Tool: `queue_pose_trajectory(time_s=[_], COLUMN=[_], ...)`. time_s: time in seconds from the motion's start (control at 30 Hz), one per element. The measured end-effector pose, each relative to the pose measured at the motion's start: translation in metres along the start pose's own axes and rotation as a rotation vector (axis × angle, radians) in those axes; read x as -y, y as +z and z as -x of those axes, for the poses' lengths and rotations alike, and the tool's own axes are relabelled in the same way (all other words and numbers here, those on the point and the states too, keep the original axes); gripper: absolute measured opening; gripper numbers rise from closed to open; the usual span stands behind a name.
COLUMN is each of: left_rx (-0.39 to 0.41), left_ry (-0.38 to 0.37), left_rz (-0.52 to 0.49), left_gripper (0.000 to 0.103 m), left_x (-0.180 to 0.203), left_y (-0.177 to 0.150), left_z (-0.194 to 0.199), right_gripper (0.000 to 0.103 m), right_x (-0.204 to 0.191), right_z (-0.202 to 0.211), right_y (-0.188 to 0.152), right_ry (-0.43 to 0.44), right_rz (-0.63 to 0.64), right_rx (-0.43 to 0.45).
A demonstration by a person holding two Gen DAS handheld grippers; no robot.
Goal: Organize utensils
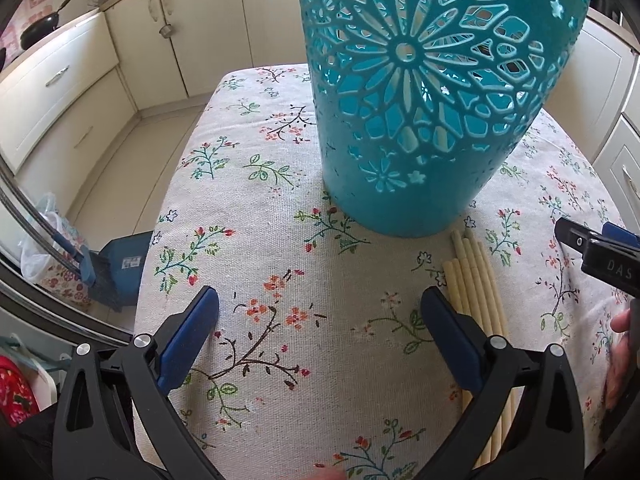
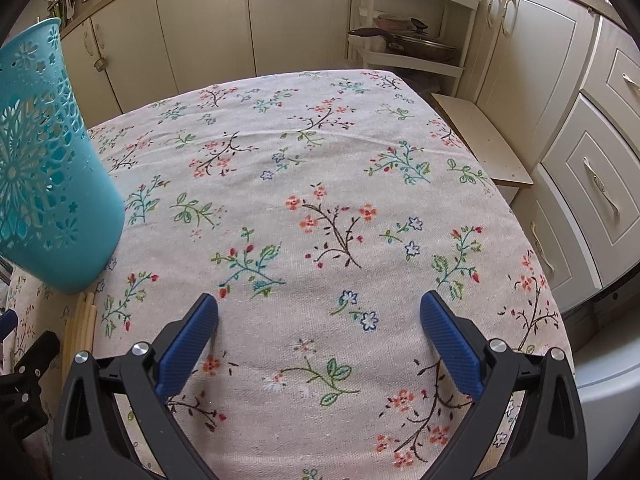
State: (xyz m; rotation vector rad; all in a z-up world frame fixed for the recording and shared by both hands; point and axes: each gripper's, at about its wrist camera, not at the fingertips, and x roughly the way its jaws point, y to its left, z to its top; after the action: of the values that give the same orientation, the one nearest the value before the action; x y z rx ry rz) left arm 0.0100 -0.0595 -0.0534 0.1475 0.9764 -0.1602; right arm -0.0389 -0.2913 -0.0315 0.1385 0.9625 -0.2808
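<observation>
fingers of the left gripper (image 1: pixel 319 312) stood wide apart over the flowered tablecloth (image 1: pixel 248 240), blue pads (image 1: pixel 188 344) facing each other with nothing between them. just beside its right finger, and partly hidden under it, a bundle of pale wooden chopsticks (image 1: pixel 476 276) lay flat on the cloth, side by side, their tips pointing toward the base of the teal basket (image 1: pixel 420 92). whether the tips touched the basket could not be told; they ended just short of or at its foot. the basket stood upright on the cloth beyond them, its wall cut through with flower-shaped openings.

at the right edge of the left wrist view a hand (image 1: pixel 620 360) showed beside the black body of the other tool. the right gripper (image 2: pixel 319 318) was likewise spread open and empty, hovering above bare patterned cloth well to the right of the chopsticks, which appeared at the lower left of its view below the basket.

farther off, cream cabinets (image 2: pixel 200 24) lined the room, a lidded pan (image 2: pixel 420 46) sat on an open shelf unit, and a dark frying pan (image 1: pixel 44 28) rested on the counter at the left.
</observation>
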Motion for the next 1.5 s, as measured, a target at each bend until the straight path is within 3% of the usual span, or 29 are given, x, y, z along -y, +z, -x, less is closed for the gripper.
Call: queue_pose_trajectory(time_s=[1.5], left_rx=[0.0], left_ry=[-0.003], left_rz=[-0.003], left_gripper=[0.097], left_x=[0.0029], left_y=[-0.0007], left_z=[0.0006], right_gripper=[0.096], right_x=[0.0003], right_z=[-0.0011], right_y=[0.0013], right_ry=[-0.002], right_rz=[-0.001], right_rx=[-0.001])
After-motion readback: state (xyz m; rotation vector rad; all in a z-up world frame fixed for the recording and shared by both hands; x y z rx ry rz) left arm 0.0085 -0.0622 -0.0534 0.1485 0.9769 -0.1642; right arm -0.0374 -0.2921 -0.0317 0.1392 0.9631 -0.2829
